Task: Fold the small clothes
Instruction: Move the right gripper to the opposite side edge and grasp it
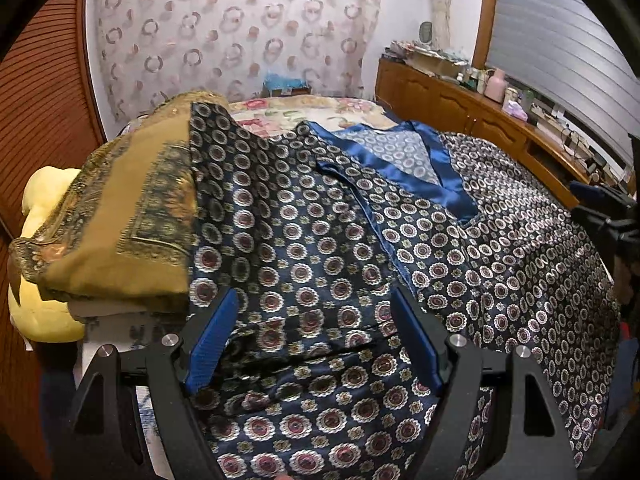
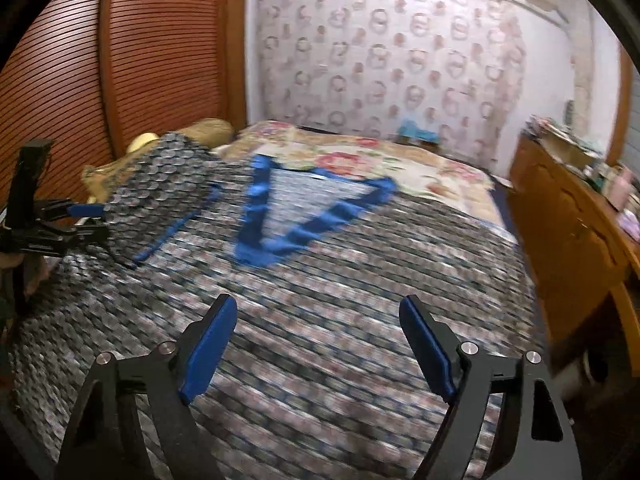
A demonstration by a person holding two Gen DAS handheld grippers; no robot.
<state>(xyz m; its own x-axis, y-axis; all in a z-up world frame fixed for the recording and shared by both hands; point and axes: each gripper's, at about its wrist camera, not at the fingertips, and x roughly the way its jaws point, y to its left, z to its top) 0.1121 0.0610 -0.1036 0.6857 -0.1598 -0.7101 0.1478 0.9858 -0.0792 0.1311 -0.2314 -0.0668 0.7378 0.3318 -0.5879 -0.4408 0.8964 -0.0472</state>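
Note:
A navy patterned satin top (image 1: 460, 248) with a blue V-neck trim (image 1: 444, 168) lies spread on the bed; its left sleeve is folded over the body. My left gripper (image 1: 314, 304) is open, its blue pads either side of the fabric near the garment's lower left. In the right wrist view, which is blurred by motion, the same top (image 2: 360, 280) and its neck trim (image 2: 256, 216) show. My right gripper (image 2: 318, 312) is open and empty above the garment's lower middle. The left gripper (image 2: 86, 212) shows at the garment's left edge.
A folded mustard patterned cloth (image 1: 120, 208) lies on a stack at the left, beside a yellow pillow (image 1: 36, 312). A floral bedspread (image 2: 400, 160) covers the far bed. A wooden cabinet (image 2: 568, 224) with clutter runs along the right. A slatted wooden wardrobe (image 2: 120, 60) stands at the left.

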